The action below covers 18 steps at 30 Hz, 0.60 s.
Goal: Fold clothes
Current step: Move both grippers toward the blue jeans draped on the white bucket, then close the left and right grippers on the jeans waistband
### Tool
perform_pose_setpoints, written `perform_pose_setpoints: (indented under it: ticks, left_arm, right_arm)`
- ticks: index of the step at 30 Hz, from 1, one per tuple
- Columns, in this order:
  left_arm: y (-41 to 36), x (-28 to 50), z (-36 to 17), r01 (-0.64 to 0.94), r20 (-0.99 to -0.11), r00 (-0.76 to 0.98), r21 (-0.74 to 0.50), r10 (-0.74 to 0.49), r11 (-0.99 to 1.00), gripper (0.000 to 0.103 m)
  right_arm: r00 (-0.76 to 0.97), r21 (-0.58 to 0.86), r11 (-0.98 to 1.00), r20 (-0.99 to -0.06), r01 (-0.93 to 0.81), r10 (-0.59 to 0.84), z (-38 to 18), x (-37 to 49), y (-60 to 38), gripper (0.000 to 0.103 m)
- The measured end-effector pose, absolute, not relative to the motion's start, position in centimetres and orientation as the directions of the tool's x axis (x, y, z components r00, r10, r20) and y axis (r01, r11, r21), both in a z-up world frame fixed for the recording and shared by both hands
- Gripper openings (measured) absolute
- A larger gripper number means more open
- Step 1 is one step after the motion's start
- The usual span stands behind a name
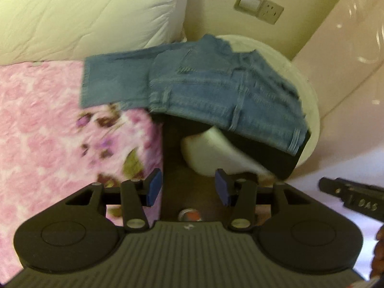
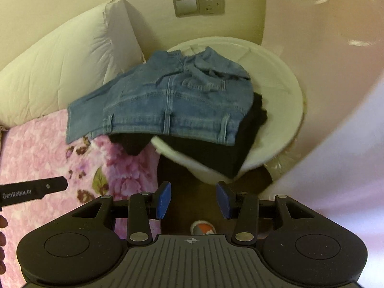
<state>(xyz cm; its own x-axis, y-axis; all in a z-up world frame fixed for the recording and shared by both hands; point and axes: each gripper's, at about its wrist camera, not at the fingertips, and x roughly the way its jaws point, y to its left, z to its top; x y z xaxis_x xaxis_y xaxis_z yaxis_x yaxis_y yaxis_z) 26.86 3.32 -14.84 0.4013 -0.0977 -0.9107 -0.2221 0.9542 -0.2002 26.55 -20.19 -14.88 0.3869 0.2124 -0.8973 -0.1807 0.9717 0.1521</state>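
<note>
Folded blue jeans [image 1: 192, 84] lie on a folded black garment [image 1: 271, 153] stacked on a round white stool [image 1: 309, 100]; one denim end hangs over onto the pink bed. In the right wrist view the jeans [image 2: 172, 100] cover the black garment [image 2: 216, 153] on the stool [image 2: 276, 76]. My left gripper [image 1: 188, 187] is open and empty, hovering over the gap in front of the stack. My right gripper [image 2: 194, 200] is open and empty at about the same distance. Each gripper shows at the edge of the other's view.
A pink floral blanket [image 1: 48, 132] covers the bed on the left. A white pillow [image 1: 91, 12] leans at the head. A wall switch and socket [image 2: 199, 4] sit behind the stool. A pale curved surface [image 2: 336, 72] rises on the right.
</note>
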Motion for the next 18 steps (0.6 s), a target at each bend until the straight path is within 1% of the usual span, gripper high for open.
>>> perform_pose_setpoints:
  ticks: [4, 8, 10, 18]
  left_arm:
    - [2.6, 30.7, -15.4, -0.243, -0.905, 0.412, -0.221, -0.106, 0.945, 0.045]
    - [2.4, 33.2, -16.9, -0.259, -0.916, 0.398, -0.152, -0.038, 0.954, 0.045]
    - [3.1, 34.1, -18.0, -0.274, -0.927, 0.373, -0.139, -0.029, 0.952, 0.045]
    - [7.0, 37.3, -21.9, -0.327, -0.941, 0.324, -0.212, -0.101, 0.921, 0.045]
  right_arm:
    - [0.378, 0.165, 0.968, -0.897, -0.192, 0.228, -16.2, 31.2, -21.2, 0.046]
    - [0.378, 0.175, 0.965, -0.895, -0.196, 0.239, -17.4, 35.2, -22.2, 0.046]
    - [0.370, 0.168, 0.966, -0.900, -0.194, 0.231, -18.2, 36.8, -22.5, 0.046]
    - [0.326, 0.188, 0.966, -0.915, -0.178, 0.238, -22.0, 41.6, -22.4, 0.046]
